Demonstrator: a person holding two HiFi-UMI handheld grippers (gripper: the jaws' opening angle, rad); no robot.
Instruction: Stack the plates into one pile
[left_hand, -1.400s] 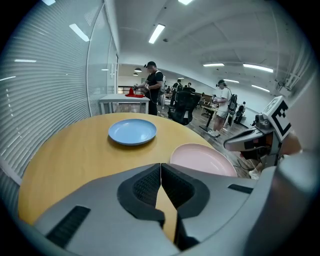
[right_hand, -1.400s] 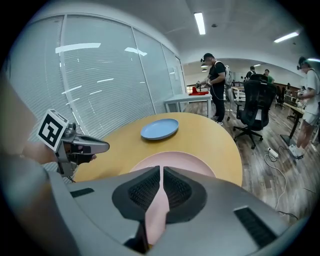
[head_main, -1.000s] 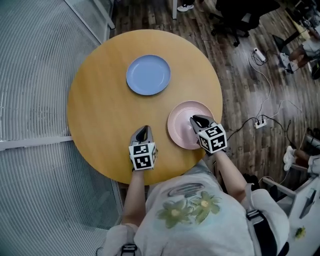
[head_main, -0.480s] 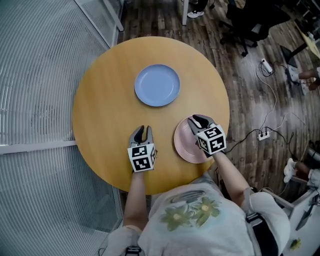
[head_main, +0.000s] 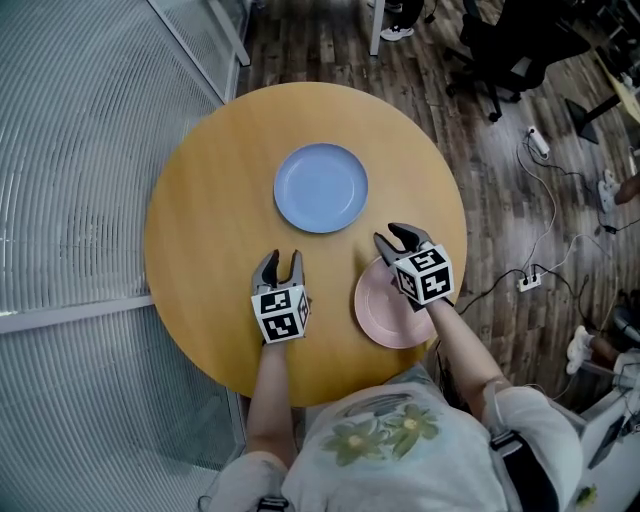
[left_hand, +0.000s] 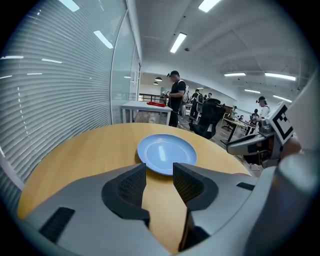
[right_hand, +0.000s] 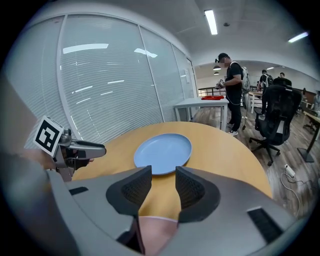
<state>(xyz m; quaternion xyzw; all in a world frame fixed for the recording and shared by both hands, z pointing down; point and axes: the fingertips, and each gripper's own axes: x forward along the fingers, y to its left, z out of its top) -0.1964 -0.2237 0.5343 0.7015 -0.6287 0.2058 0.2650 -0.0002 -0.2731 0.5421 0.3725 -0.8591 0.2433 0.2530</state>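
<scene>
Bringing the left hand-held gripper (head_main: 280, 262) and the right hand-held gripper (head_main: 393, 238) further up the tabletop (head_main: 205, 235) than a second ago, nearer the blue plate (head_main: 321, 188). Carrying the right one off the middle of the pink plate (head_main: 385, 312), tips now past its far rim. Just opening the left jaws from shut to a modest gap, with only bare wood between them.

Looking down in the head view: stretching both forearms (head_main: 268, 385) forward side by side, each gripper pointing ahead and tilting down. Holding the left one over bare wood, near the blue plate's near rim but apart from it. Holding the right one above the pink plate's far part, jaws parted and gripping nothing. Leaving the blue plate near the tabletop's centre and the pink plate flat by the near right edge, the two apart and unstacked. Skirting slatted blinds (head_main: 70, 200) on the left and a plank floor (head_main: 500, 210) on the right, with an office chair (head_main: 500, 40) and a power strip (head_main: 528, 281).

Sighting along the left gripper view: keeping the jaws moderately apart around bare tabletop (left_hand: 85, 155), the blue plate (left_hand: 166, 154) lying just beyond the tips. Catching the right hand-held gripper (left_hand: 234, 146) at the right, and a person (left_hand: 176, 100) by a white table (left_hand: 142, 107) behind.

Sighting along the right gripper view: keeping the jaws parted too, empty, the pink plate (right_hand: 157, 232) showing low between their bases and the blue plate (right_hand: 162, 148) just ahead. Catching the left hand-held gripper (right_hand: 97, 148) at the left.
</scene>
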